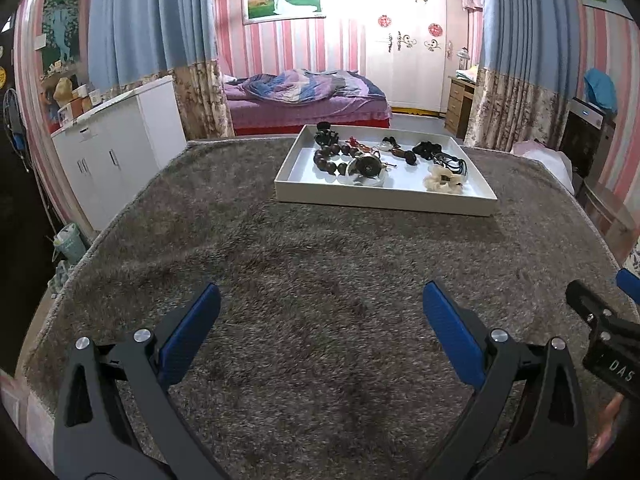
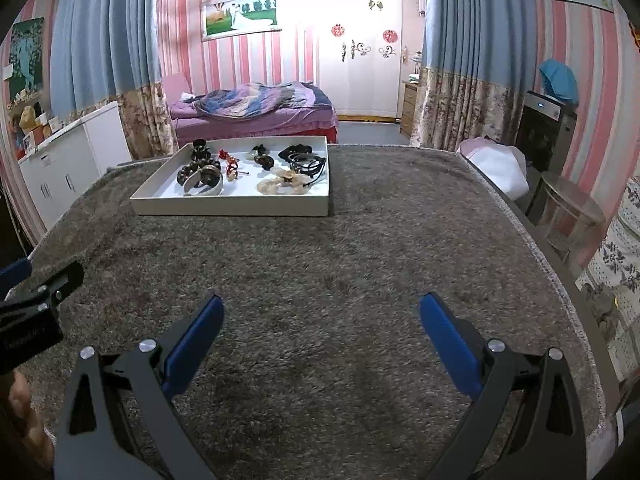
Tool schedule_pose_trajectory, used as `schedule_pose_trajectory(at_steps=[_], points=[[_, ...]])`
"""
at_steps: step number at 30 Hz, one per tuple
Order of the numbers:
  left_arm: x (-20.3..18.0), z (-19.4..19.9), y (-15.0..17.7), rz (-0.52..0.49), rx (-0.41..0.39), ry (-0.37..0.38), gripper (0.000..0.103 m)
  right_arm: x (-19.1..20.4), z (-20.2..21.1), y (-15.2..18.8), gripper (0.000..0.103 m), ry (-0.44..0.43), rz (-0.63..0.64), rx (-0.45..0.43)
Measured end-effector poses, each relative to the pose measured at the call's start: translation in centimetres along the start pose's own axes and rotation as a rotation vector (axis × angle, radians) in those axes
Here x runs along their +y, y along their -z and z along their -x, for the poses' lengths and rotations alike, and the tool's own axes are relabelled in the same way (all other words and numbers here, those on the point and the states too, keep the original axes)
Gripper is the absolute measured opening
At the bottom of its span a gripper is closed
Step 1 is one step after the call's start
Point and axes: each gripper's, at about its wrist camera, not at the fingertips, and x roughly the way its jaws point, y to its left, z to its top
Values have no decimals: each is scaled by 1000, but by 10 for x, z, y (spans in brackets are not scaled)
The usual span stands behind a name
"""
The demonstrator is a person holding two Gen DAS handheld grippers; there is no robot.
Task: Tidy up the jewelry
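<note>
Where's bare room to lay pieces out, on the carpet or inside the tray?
The grey carpet is bare between both open grippers and the white tray, also right of it. Inside, only the near-left corner is free; bead bracelet and cream flower clip crowd the rest.

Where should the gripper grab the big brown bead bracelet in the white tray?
Grip one bead on the near-left arc of the brown bead bracelet, coming down from above with the open left hand-held gripper. The bracelet lies flat, that arc looks clear of neighbours, and the white tray wall likely blocks a sideways approach.
</note>
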Motion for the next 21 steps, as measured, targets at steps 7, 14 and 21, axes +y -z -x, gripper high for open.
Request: schedule_pose_trajectory(at_steps=[7, 14, 21], points=[[3, 2, 0, 5, -9, -22, 100, 2, 4, -1, 99, 12, 2, -23], [2, 3, -1, 3, -22, -40, 100, 2, 3, -2, 99, 18, -1, -28], [-1, 5, -1, -11, -38, -60, 100, 2, 2, -3, 99, 21, -4, -28]])
